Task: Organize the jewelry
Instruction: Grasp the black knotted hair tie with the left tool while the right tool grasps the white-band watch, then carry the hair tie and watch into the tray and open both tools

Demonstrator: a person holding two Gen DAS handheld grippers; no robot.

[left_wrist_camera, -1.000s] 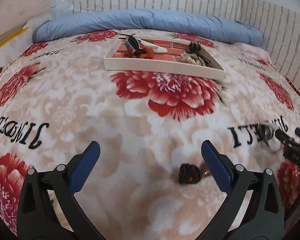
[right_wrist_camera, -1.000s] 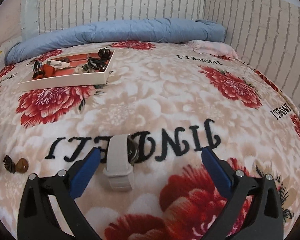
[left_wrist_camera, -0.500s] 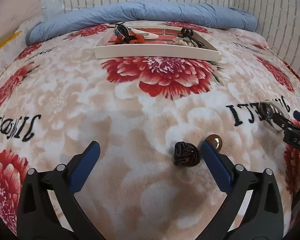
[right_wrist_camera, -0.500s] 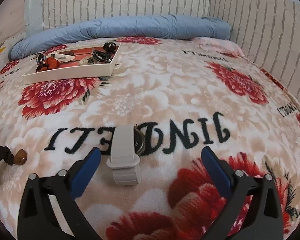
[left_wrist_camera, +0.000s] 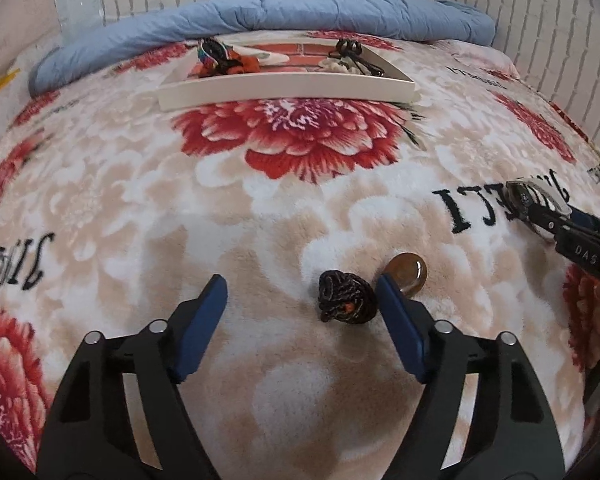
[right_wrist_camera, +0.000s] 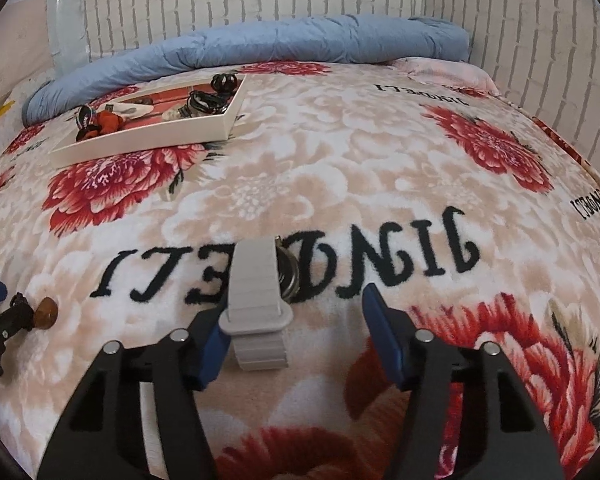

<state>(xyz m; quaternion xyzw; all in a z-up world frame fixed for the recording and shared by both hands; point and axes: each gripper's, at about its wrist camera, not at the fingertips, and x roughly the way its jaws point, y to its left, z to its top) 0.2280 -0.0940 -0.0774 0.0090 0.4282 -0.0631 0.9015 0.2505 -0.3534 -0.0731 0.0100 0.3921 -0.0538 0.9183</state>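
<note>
A small dark braided cord bundle (left_wrist_camera: 346,298) with an amber-brown polished stone pendant (left_wrist_camera: 408,274) just beside it lies on the fleece blanket (left_wrist_camera: 260,208), between the blue pads of the left gripper (left_wrist_camera: 300,320). The jaws are closing around it; the right-hand pad sits close against the bundle and overlaps the pendant's near edge, while the other pad is well apart, so nothing is pinched yet. A white link-strap watch (right_wrist_camera: 256,304) with a metal case lies on the black lettering of the blanket, and the right gripper (right_wrist_camera: 292,332) is closing on it too: its left-hand pad is at the strap's edge, its right-hand pad clear of it.

This looks like the pick-up step for both pieces, with the white tray (left_wrist_camera: 284,88), already holding cords and beads, waiting well apart near the blue quilt (left_wrist_camera: 260,16). The next move likely calls for shifting each gripper sideways or finishing the squeeze so both pads meet the piece squarely.

The cord is knotted, soft and lumpy; the pendant is smooth, glossy and rounded, and may slip. The strap is segmented, matte and flexible. The blanket is plush and deep-piled, so pads may catch fibres.
</note>
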